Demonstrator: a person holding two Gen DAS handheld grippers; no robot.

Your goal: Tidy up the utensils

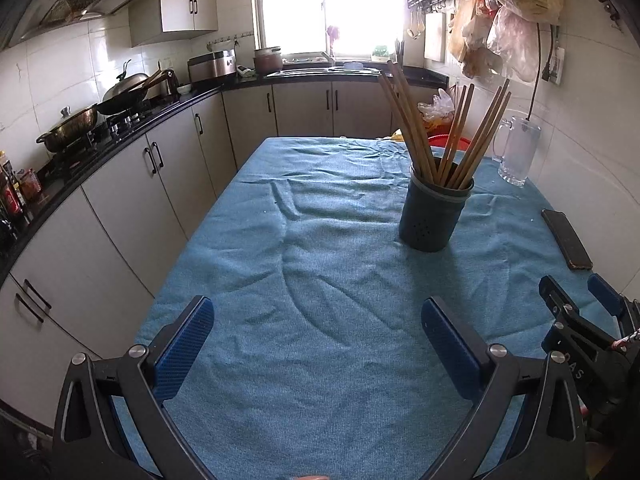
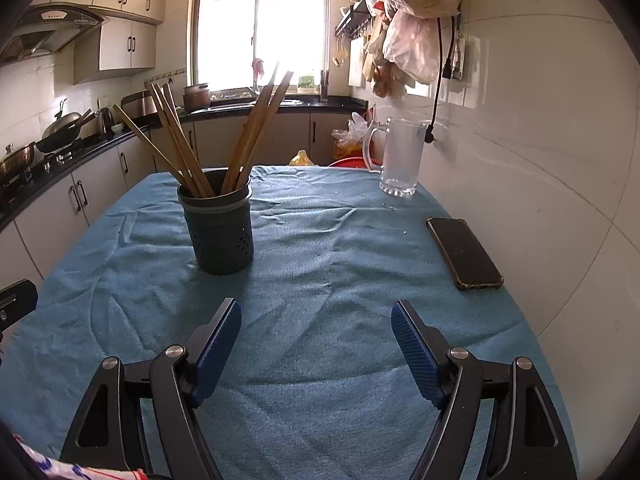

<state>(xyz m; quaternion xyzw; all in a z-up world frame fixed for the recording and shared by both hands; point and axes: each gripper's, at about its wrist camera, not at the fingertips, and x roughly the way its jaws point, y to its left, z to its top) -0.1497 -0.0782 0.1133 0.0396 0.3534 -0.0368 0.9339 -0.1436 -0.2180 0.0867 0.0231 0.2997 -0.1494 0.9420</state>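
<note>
A dark perforated utensil holder [image 1: 434,216] stands upright on the blue tablecloth [image 1: 304,264], filled with several wooden chopsticks [image 1: 448,136] that lean outwards. It also shows in the right wrist view [image 2: 222,228] with its chopsticks [image 2: 256,128]. My left gripper [image 1: 318,320] is open and empty, low over the cloth, well in front and left of the holder. My right gripper [image 2: 316,320] is open and empty, in front and right of the holder; it also shows at the right edge of the left wrist view [image 1: 580,292].
A black phone [image 2: 464,252] lies near the table's right edge by the tiled wall. A clear glass mug [image 2: 400,156] stands at the far right. Kitchen counter with pots and stove [image 1: 100,120] runs along the left. Plastic bags [image 2: 408,40] hang on the wall.
</note>
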